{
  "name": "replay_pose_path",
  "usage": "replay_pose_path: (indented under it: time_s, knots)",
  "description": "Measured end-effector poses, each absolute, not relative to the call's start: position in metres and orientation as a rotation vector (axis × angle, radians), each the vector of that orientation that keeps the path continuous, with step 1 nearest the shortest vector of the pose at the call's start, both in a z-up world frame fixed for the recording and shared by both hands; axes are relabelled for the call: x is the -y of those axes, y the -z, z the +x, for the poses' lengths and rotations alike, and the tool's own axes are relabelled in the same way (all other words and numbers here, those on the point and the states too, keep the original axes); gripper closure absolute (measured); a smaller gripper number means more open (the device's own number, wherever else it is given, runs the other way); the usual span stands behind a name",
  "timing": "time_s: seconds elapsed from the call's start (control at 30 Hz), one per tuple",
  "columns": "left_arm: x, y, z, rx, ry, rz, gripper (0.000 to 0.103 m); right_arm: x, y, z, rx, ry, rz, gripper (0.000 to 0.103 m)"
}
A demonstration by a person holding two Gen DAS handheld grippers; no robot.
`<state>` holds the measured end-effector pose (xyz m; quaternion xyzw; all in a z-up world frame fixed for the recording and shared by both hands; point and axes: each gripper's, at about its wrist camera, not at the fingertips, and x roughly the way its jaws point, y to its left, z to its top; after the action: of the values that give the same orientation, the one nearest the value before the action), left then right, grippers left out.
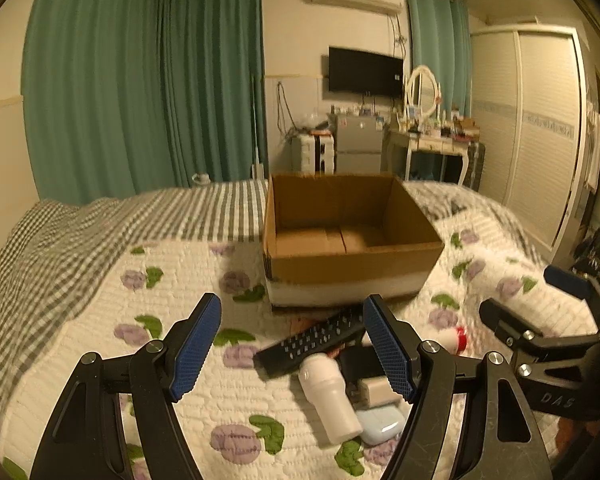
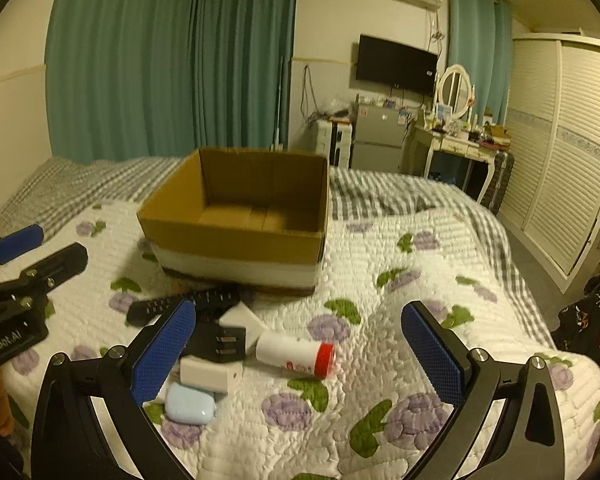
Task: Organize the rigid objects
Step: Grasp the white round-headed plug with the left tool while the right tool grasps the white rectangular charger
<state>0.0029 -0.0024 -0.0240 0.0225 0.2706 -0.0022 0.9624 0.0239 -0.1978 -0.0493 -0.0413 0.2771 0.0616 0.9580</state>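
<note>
An open cardboard box stands empty on the bed. In front of it lie a black remote, a white bottle, a white bottle with a red cap, a white charger, a black adapter and a light blue earbud case. My left gripper is open above the pile's left side. My right gripper is open, with the red-capped bottle between its fingers' lines.
A floral quilt covers the bed, with a grey checked blanket behind. Beyond the bed stand a small fridge, a dressing table and a wardrobe. A dark bag is at the right edge.
</note>
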Motion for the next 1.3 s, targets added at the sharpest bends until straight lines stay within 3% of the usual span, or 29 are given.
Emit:
replay_pose_path:
  time_s: [0.37, 0.6, 0.63, 0.7, 0.73, 1.2, 1.3]
  knots:
    - [0.023, 0.120, 0.043, -0.863, -0.009, 0.109, 0.029, 0.203, 0.093, 0.047, -0.711, -0.157, -0.070, 0.000]
    - [0.028, 0.133, 0.056, -0.923, 0.005, 0.121, 0.030, 0.200, 0.103, 0.055, -0.765, -0.190, -0.064, 0.000]
    - [0.027, 0.135, 0.058, -0.934, 0.017, 0.114, 0.035, 0.200, 0.104, 0.056, -0.770, -0.192, -0.066, 0.000]
    - [0.028, 0.138, 0.060, -0.959, 0.058, 0.097, 0.054, 0.198, 0.106, 0.056, -0.775, -0.191, -0.071, 0.000]
    - [0.029, 0.143, 0.061, -0.993, 0.093, 0.085, 0.057, 0.197, 0.106, 0.056, -0.775, -0.188, -0.077, 0.000]
    - [-0.013, 0.091, 0.034, -0.840, 0.015, -0.022, 0.061, 0.161, 0.119, 0.056, -0.826, -0.237, -0.152, 0.001]
    - [-0.017, 0.088, 0.035, -0.826, 0.015, -0.040, 0.061, 0.147, 0.135, 0.065, -0.889, -0.251, -0.134, 0.010]
